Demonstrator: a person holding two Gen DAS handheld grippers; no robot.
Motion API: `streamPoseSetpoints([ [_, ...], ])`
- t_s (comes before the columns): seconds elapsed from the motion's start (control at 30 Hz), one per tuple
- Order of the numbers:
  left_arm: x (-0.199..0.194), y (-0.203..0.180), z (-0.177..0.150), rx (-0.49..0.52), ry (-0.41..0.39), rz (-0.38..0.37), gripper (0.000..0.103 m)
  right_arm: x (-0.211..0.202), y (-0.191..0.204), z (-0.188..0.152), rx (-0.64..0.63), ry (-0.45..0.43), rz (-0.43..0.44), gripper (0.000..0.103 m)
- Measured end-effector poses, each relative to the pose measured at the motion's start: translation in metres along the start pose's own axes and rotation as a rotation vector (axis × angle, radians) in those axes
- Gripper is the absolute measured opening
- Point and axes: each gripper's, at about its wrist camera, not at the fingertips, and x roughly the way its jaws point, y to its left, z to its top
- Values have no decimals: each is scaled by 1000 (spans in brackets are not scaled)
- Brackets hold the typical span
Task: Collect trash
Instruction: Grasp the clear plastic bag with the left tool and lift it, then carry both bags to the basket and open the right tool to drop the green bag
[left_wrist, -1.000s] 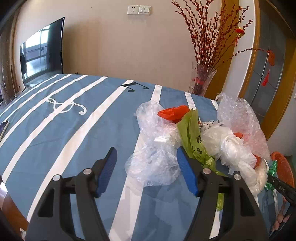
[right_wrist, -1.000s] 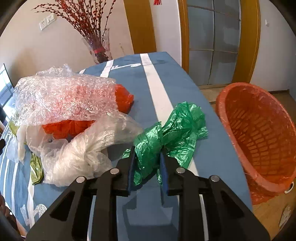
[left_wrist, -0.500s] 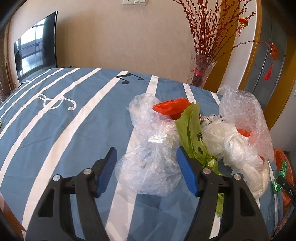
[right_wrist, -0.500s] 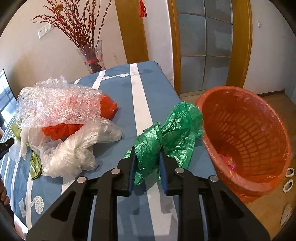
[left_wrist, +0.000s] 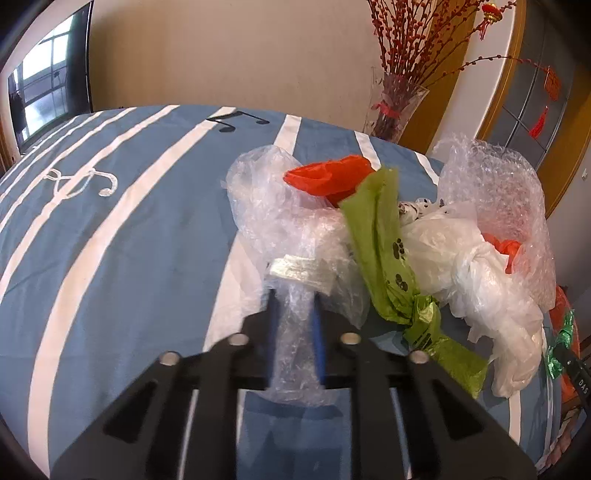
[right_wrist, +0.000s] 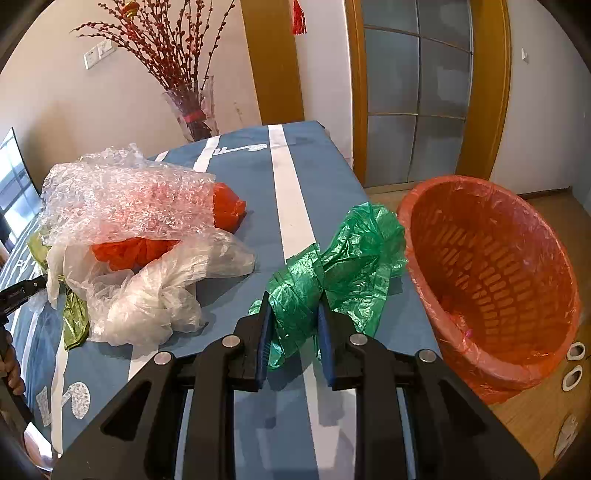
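Right wrist view: right tongs (right_wrist: 291, 336) pinch green bag (right_wrist: 332, 266) beside orange basket (right_wrist: 491, 280), not yet dropped. Left tongs (left_wrist: 293, 332) closing around clear bag (left_wrist: 295, 343). Bubble wrap (right_wrist: 125, 195), white bag (right_wrist: 155, 291) remain on table (right_wrist: 295, 166).

L gripper (left_wrist: 294, 314) fingers closing; R gripper (right_wrist: 291, 325) clamped.

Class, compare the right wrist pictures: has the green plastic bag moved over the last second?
Yes. The green plastic bag, held in the right claw, now sits closer to the orange basket, past the white stripe.
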Motion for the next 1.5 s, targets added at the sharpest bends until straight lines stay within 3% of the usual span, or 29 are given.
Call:
streamPoseSetpoints([
  [0.4, -54, 25, 6, -21, -124, 46, 9, -16, 3, 3, -10, -36, 15, 23],
  [0.63, -95, 18, 15, -15, -200, 21, 9, -33, 2, 7, -10, -72, 27, 23],
  [0.97, -125, -53, 17, 84, -239, -126, 9, -62, -14, 10, 2, -129, 24, 23],
  [1.5, -117, -182, 0, 239, -193, -321, 9, -85, -61, 12, 59, -179, -30, 23],
])
